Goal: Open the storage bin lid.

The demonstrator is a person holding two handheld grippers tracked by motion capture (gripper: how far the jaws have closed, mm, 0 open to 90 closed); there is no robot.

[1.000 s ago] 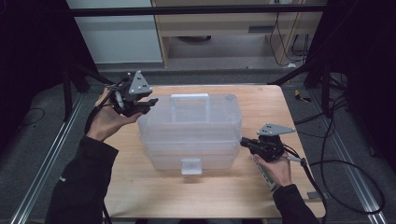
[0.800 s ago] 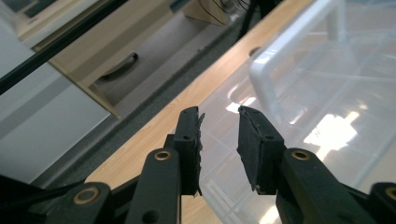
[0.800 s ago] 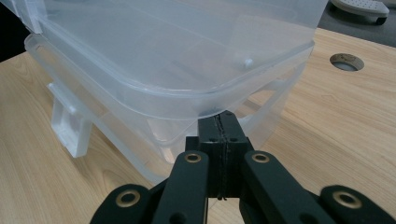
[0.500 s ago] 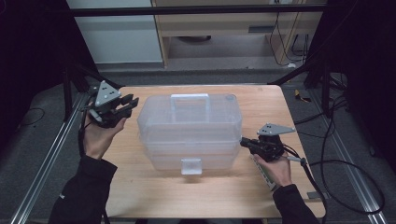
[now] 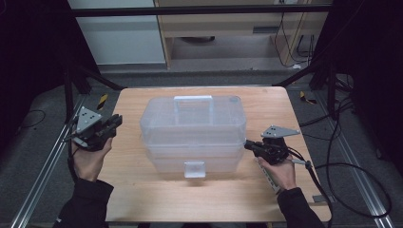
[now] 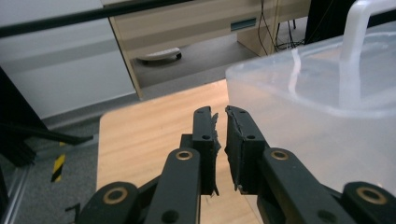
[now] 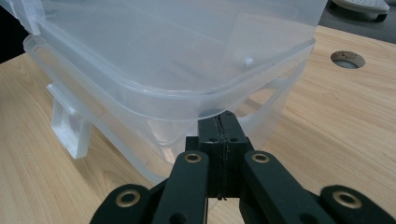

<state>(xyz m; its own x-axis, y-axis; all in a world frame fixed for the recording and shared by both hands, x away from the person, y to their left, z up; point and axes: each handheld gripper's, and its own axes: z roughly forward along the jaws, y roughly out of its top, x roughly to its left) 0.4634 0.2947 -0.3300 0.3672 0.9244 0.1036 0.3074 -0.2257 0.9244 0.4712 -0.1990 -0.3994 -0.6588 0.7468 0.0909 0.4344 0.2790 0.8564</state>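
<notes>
Clear plastic storage box (image 5: 192, 133) sits in the middle of the wooden table (image 5: 142, 190), its lid (image 5: 192, 118) with the moulded handle (image 5: 192, 100) resting on the base and its white front latch (image 5: 194, 169) hanging down toward the person. From where I stand, the job looks barely begun or at a pause: the lid lies over the base, though in the right gripper view its rim seems to ride a little above the base's rim at that corner, so I would judge it not fully pressed home, and the latch still needs dealing with. The right gripper (image 5: 248, 144) has its tips right at the box's right side, level with the seam between lid and base; in the right gripper view its 2 jaws are pressed flat together with nothing between them, their tips just under the lid's edge, touching or nearly so. The left gripper (image 5: 115, 122) is held off to the left of the box, apart from it, over the table's left edge; in the left gripper view its 2 jaws stand slightly parted, a narrow gap between the pads, holding nothing, with the box's upper left corner just beside and ahead of them.
</notes>
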